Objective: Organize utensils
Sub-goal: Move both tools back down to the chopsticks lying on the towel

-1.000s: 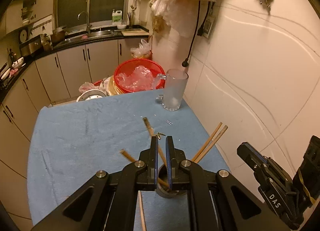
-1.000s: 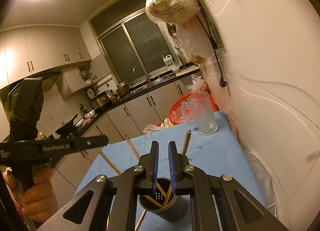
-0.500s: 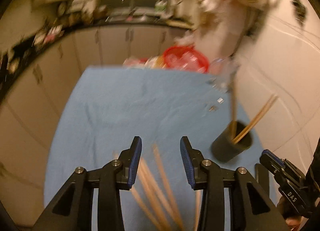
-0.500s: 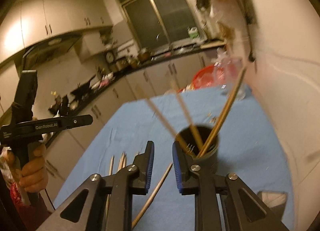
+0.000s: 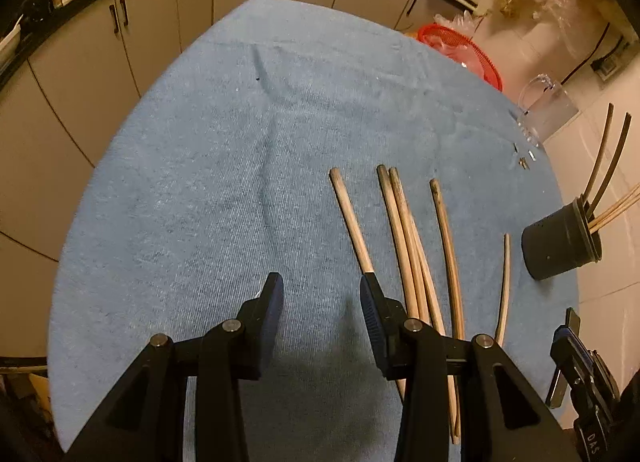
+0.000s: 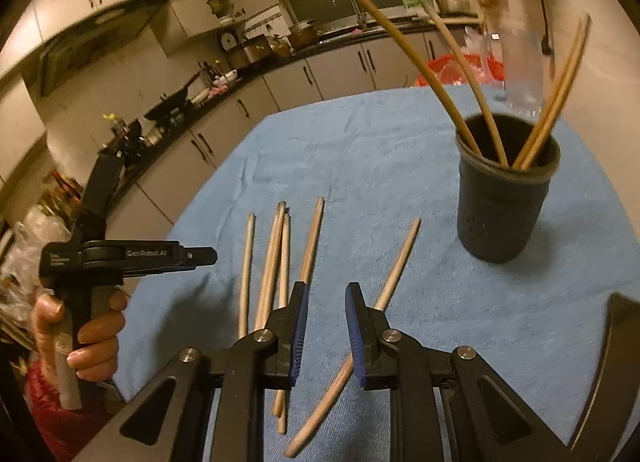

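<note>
Left claw [image 5: 320, 298] stands released over the blue cloth [image 5: 200, 182] on the desk, nothing between its jaws; its right finger lies against the end of the leftmost loose chopstick [image 5: 352, 222]. Five loose chopsticks [image 6: 280, 258] lie flat on the cloth, roughly side by side, two of them touching. Right claw [image 6: 326, 322] is parted narrowly, gripping nothing; the rightmost chopstick [image 6: 394, 266] passes under its right finger. Further right a black cup [image 6: 504, 198] stands upright, holding four chopsticks [image 6: 476, 82]. A clear glass mug [image 5: 548, 110] stands beyond it
</note>
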`<state>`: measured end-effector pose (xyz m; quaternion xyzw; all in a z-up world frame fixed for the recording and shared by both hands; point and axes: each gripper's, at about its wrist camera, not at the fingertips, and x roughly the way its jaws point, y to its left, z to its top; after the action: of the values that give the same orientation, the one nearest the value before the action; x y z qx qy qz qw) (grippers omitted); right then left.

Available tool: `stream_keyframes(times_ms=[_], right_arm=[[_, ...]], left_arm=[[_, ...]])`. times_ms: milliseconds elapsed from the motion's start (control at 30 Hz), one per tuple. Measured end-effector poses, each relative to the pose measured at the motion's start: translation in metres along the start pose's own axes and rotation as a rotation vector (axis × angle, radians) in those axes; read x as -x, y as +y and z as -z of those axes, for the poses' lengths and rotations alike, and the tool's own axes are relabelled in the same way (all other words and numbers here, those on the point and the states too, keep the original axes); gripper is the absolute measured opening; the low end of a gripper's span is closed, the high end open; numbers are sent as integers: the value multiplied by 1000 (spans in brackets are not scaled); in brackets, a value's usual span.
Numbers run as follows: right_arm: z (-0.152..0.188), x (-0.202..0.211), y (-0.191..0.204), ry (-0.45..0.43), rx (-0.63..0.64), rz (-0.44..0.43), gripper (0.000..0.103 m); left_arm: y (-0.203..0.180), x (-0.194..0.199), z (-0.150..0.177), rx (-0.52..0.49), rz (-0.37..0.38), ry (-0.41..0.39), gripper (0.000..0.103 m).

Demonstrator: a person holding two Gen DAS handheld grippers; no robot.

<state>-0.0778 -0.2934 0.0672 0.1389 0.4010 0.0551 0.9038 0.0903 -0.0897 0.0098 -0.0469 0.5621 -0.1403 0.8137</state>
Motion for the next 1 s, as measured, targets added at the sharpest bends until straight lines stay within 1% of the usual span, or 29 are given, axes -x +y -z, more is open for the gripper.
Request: stream_keyframes(times_ms=[67, 167, 233, 300, 367, 533, 567, 667, 767, 800, 833, 867, 900, 967, 1000], right_arm=[[-5, -7, 5, 52, 9, -6, 22], [-18, -28, 11, 132, -17, -45, 22], [-29, -46, 18, 198, -3, -11, 22], [-40, -58, 17, 229, -23, 4, 22], [-54, -82, 13, 306, -73, -6, 22], [-86, -135, 6, 409, -125, 19, 21], [-90, -144, 7, 421, -130, 25, 21], [-102, -166, 5, 436, -119, 92, 21], [-105, -185, 8, 481, -107, 110, 21], [-107, -187, 12, 470, -84, 121, 20], [-107, -192, 18, 482, -47, 135, 19], [-107, -191, 22, 478, -22, 152, 12], [-105, -193, 26, 481, 2, 177, 9], [-104, -192, 25, 475, 2, 177, 8], [-103, -189, 22, 467, 0, 194, 8]], left_arm=[[6, -2, -1, 5, -6, 14, 41], [10, 0, 1, -18, -40, -2, 41], [14, 1, 3, -20, -66, -10, 41], [20, 4, 5, -14, -73, -20, 42], [27, 7, 6, -13, -77, -28, 42], [38, 13, 10, -14, -94, -34, 42], [36, 11, 6, -15, -96, -36, 42], [41, 14, 7, -19, -92, -40, 42], [45, 14, 7, -17, -86, -39, 42], [45, 14, 6, -17, -87, -39, 42], [45, 12, 5, -15, -89, -36, 42], [44, 11, 4, -14, -88, -33, 42], [42, 10, 2, -12, -83, -26, 41], [37, 8, -4, -15, -66, -17, 41], [35, 7, -8, -15, -62, -14, 41]])
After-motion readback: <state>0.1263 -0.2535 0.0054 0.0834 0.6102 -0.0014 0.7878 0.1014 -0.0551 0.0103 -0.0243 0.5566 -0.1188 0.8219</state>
